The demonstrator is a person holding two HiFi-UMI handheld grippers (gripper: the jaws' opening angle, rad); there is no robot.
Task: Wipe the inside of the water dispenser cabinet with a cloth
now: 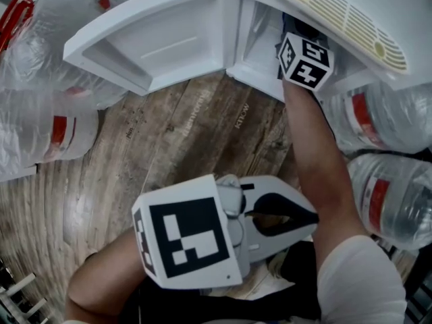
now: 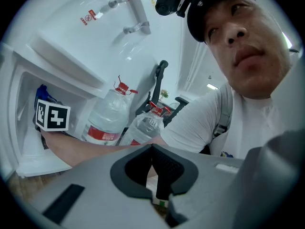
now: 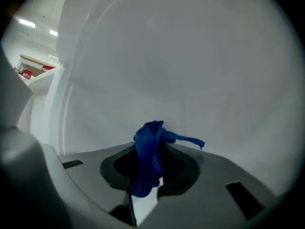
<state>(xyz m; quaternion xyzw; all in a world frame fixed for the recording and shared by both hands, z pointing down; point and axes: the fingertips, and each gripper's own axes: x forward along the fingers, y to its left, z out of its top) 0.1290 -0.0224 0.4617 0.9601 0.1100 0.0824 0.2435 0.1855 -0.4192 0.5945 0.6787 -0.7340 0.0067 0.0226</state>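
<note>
The right gripper (image 3: 153,151) reaches into the open white water dispenser cabinet (image 1: 260,59) at the far side of the scene. Its fingers (image 3: 183,171) are clenched on a crumpled blue cloth (image 3: 147,144), which pokes up past their tips, close to the plain white inner wall (image 3: 181,70); whether it touches cannot be told. The cabinet's white door (image 1: 155,42) stands swung open to the left. The left gripper (image 2: 153,149) hangs near the person's body, well apart from the cabinet, with its fingers (image 2: 166,168) pressed together on nothing. Large clear plastic water bottles with red labels lie on the brown wooden floor (image 1: 169,147), some to the right (image 1: 391,201) and some to the left (image 1: 47,130) of the cabinet.
</note>
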